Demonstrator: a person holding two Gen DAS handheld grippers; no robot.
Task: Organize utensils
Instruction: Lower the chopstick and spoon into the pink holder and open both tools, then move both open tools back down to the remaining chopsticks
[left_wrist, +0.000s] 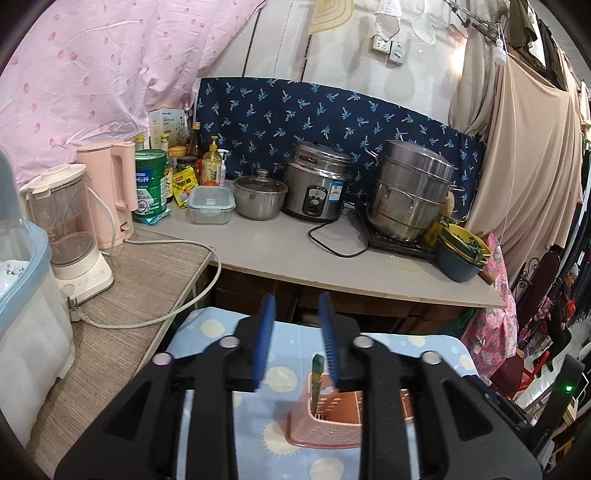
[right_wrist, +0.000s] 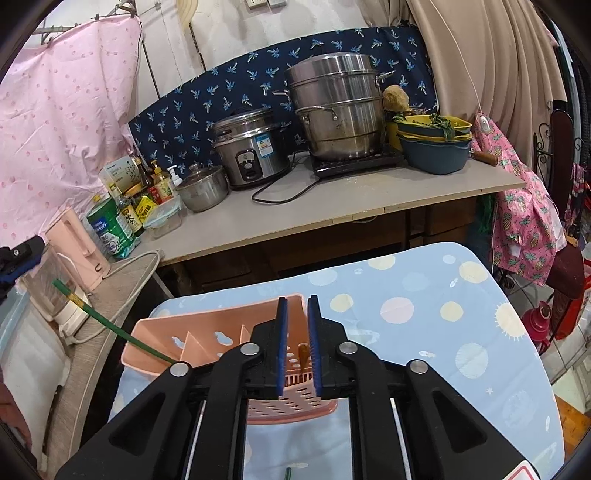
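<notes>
A pink slotted utensil holder (left_wrist: 325, 421) stands on the blue dotted tablecloth (left_wrist: 280, 376); it also shows in the right wrist view (right_wrist: 207, 338). A green chopstick (left_wrist: 317, 380) stands upright in it and leans out to the left in the right wrist view (right_wrist: 110, 325). My left gripper (left_wrist: 297, 306) is open and empty, above and behind the holder. My right gripper (right_wrist: 297, 301) hovers over the holder with its pads a narrow gap apart; a brown utensil tip (right_wrist: 303, 356) shows between them inside the holder. Another green stick end (right_wrist: 288, 473) lies at the bottom edge.
A grey counter (left_wrist: 295, 254) behind holds a rice cooker (left_wrist: 316, 181), a steel steamer pot (left_wrist: 410, 192), a small lidded pot (left_wrist: 258, 195), bottles and a pink kettle (left_wrist: 110, 192). A blender (left_wrist: 70, 229) and white cord (left_wrist: 155, 317) sit on the left side table.
</notes>
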